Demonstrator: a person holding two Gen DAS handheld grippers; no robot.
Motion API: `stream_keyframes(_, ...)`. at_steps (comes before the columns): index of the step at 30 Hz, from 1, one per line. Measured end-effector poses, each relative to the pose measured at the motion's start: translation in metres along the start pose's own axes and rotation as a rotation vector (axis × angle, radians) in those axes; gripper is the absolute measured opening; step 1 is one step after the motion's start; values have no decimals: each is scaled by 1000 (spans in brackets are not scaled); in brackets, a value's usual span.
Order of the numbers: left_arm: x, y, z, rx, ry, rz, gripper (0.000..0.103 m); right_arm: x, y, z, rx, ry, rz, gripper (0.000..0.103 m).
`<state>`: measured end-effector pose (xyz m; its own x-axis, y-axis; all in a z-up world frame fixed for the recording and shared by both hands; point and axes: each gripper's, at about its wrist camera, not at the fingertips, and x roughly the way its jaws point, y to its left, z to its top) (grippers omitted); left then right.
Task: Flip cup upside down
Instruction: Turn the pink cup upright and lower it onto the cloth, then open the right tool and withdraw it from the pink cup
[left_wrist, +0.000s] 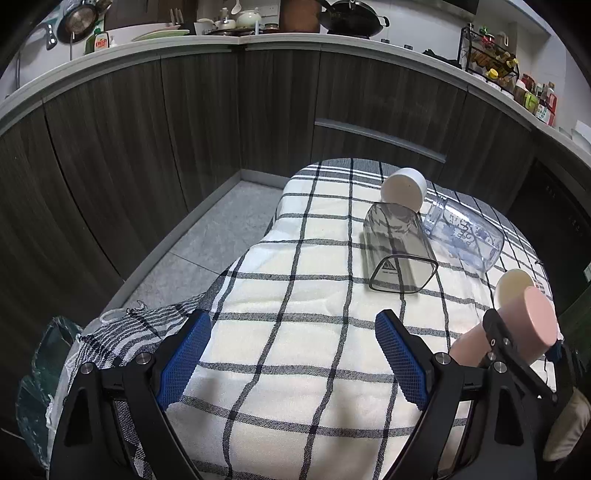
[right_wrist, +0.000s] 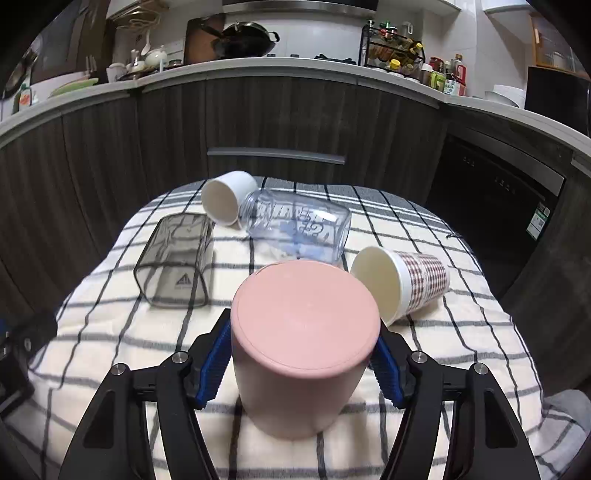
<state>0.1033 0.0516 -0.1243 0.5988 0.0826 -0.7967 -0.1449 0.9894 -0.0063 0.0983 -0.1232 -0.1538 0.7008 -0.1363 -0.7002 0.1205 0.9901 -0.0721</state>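
Note:
A pink cup stands between the blue pads of my right gripper, flat bottom facing up toward the camera, mouth down toward the checked cloth. The jaws are shut on its sides. It also shows in the left wrist view, held at the right. My left gripper is open and empty above the cloth, to the left of the pink cup.
Lying on their sides on the cloth: a smoky square cup, a white cup, a clear printed jar, a red-checked paper cup. Dark cabinets stand behind, a floor gap left of the table.

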Motion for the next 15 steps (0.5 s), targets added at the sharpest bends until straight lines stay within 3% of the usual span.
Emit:
stream_keyframes(5,0,0,0,3,1,0,91,-1,0,1,-7,8,0,67)
stream_keyframes(7,1,-1,0,0,3,-6,91,-4,0,2,-11,7,-3,75)
stream_keyframes(9,1,-1,-1,-1,4,-9,91,-10,0,3,-15,-12,-11,91)
stream_keyframes(15,-14,3,3,-18,-5,-42,91,-30,-5,11,-17,-27,3,92)
